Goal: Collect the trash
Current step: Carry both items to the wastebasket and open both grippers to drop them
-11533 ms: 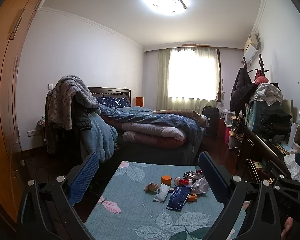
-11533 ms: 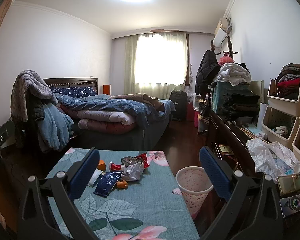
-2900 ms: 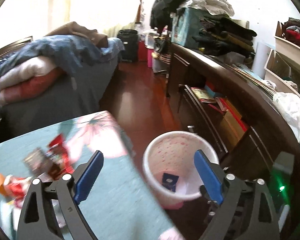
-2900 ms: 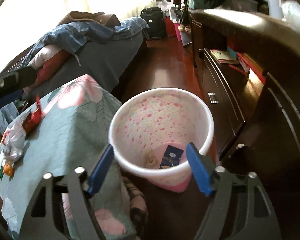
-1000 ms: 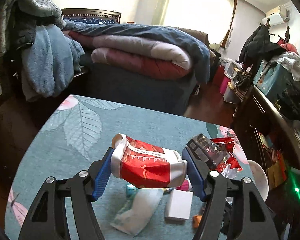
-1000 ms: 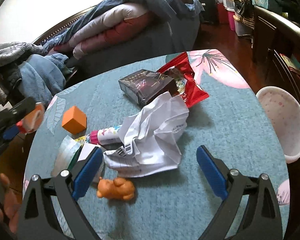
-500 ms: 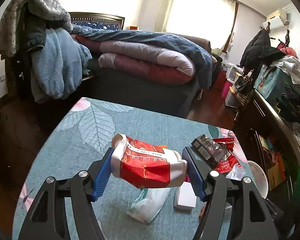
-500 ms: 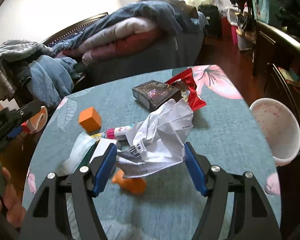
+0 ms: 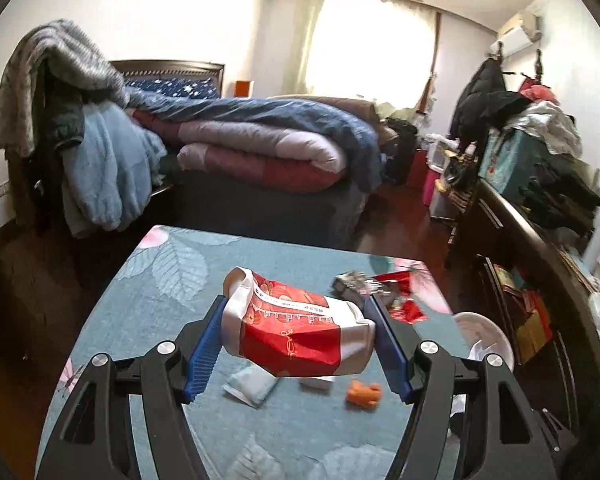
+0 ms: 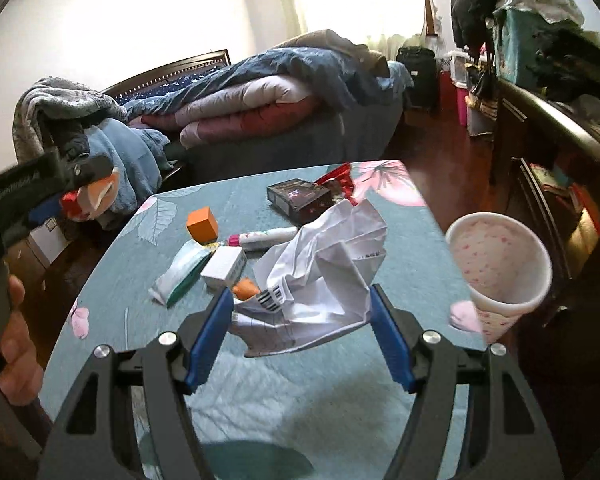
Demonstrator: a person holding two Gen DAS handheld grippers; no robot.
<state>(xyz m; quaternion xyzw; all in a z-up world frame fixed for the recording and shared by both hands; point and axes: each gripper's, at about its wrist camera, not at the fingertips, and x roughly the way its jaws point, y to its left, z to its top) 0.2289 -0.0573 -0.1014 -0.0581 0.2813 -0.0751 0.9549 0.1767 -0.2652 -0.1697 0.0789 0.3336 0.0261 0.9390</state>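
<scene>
My left gripper [image 9: 298, 340] is shut on a red and white snack bag [image 9: 296, 332] and holds it above the teal leaf-print table [image 9: 160, 280]. My right gripper [image 10: 300, 330] is shut on a crumpled white paper [image 10: 320, 276], lifted off the table [image 10: 396, 240]. The pink-speckled white trash bin [image 10: 500, 264] stands off the table's right edge; it also shows in the left wrist view [image 9: 484, 334]. The left gripper and its bag [image 10: 92, 196] show at the left of the right wrist view.
On the table lie an orange cube [image 10: 203, 224], a white tube [image 10: 260, 238], a white box [image 10: 224, 266], a green-white pouch [image 10: 180, 276], an orange toy [image 9: 363, 392], a dark box [image 10: 300, 196] and a red wrapper [image 10: 338, 176]. A bed lies beyond, a dark dresser [image 9: 540, 264] at right.
My right gripper has lifted the crumpled paper off the table and raised it. My left gripper has risen a little with the snack bag still held.
</scene>
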